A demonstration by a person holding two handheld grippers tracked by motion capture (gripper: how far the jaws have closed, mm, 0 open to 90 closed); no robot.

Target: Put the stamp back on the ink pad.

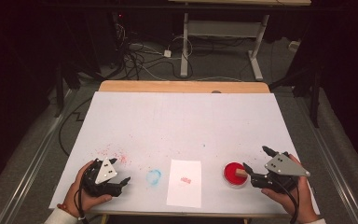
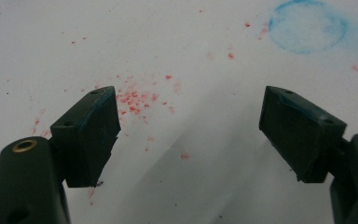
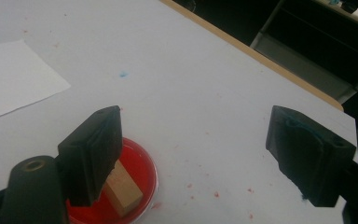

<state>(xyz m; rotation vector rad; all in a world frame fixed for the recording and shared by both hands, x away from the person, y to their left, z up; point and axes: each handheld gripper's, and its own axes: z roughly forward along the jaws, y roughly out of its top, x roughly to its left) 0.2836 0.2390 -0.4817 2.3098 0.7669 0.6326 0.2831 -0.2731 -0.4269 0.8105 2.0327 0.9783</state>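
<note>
A round red dish [image 1: 233, 173] [image 3: 144, 168] of ink sits near the table's front right, with a small wooden block [image 1: 240, 173] [image 3: 123, 189] standing in it. A white paper sheet [image 1: 184, 182] [image 3: 14, 79] bearing a small red stamp mark [image 1: 185, 179] lies at the front centre. My right gripper [image 1: 257, 159] [image 3: 191, 154] is open just right of the dish, its left jaw over the dish's rim beside the block. My left gripper [image 1: 119, 170] [image 2: 191, 135] rests open at the front left with nothing between its jaws.
A faint blue ring stain [image 1: 153, 177] [image 2: 307, 25] marks the white table cover [image 1: 182, 126] between the left gripper and the paper. Red ink specks [image 1: 114, 153] [image 2: 135, 100] are scattered at front left. The wooden table edge [image 1: 184, 87] runs along the far side.
</note>
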